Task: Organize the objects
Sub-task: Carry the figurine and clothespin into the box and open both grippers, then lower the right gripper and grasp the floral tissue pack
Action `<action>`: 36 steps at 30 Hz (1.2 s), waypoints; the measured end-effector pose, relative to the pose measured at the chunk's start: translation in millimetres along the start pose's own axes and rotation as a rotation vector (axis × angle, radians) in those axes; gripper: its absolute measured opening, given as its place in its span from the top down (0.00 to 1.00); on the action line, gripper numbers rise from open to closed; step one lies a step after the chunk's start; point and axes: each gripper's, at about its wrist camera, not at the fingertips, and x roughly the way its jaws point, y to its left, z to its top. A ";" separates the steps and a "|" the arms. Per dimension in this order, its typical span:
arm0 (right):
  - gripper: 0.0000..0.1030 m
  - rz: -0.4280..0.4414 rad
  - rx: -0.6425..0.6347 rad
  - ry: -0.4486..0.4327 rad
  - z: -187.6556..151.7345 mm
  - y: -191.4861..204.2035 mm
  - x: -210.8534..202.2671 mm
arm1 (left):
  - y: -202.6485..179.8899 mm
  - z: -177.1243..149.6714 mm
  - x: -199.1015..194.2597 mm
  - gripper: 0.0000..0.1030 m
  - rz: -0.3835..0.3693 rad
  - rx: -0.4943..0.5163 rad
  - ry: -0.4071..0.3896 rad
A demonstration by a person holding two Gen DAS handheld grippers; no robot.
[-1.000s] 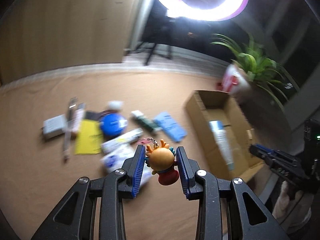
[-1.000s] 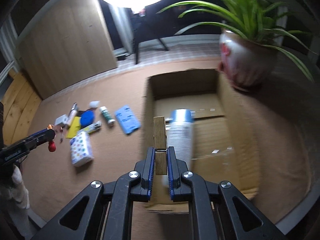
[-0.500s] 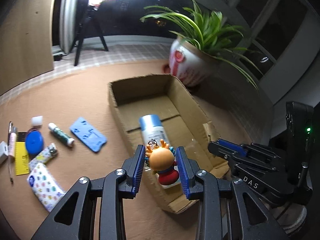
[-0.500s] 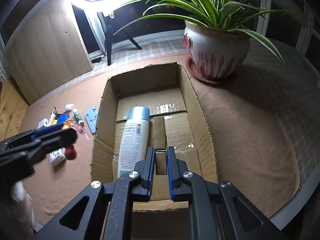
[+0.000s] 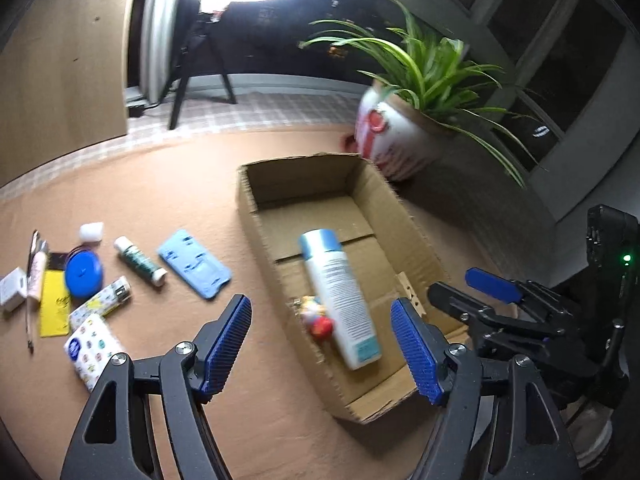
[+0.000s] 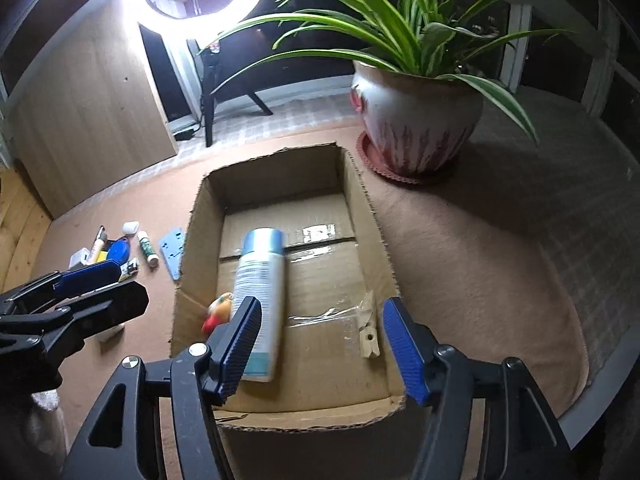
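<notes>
An open cardboard box [image 5: 412,216] [image 6: 192,240] lies on the brown mat. In it rests a white spray can with a blue cap [image 5: 340,292] [image 6: 260,292]. An orange cartoon figure [image 5: 318,318] [image 6: 218,312] lies blurred beside the can's left side. A wooden clothespin [image 6: 368,330] [image 5: 410,290] lies on the box floor at the right. My left gripper [image 5: 322,350] hovers over the box's near end, its jaws opening with nothing between its pads. My right gripper [image 6: 318,352] hovers there too, its jaws opening and empty.
Left of the box lie several small items: a light blue case [image 5: 194,264], a green tube [image 5: 140,262], a blue round tin [image 5: 83,274], a tissue pack [image 5: 94,350], a yellow card [image 5: 54,308]. A potted plant [image 6: 416,120] stands behind the box's right corner.
Both grippers opened. The cartoon figure left the left gripper and the clothespin left the right one; both now lie in the box. The left gripper moved right over the box.
</notes>
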 end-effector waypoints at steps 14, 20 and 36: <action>0.42 0.146 -0.109 0.029 4.0 79.9 5.6 | 95.5 -30.3 -41.5 0.27 0.151 -0.156 0.009; 0.42 0.233 -0.164 0.083 5.5 123.5 24.1 | 139.5 -52.2 -48.5 0.26 0.206 -0.236 0.039; 0.42 0.417 -0.152 0.324 13.4 204.7 102.9 | 193.2 -74.6 -30.8 0.18 0.230 -0.334 0.077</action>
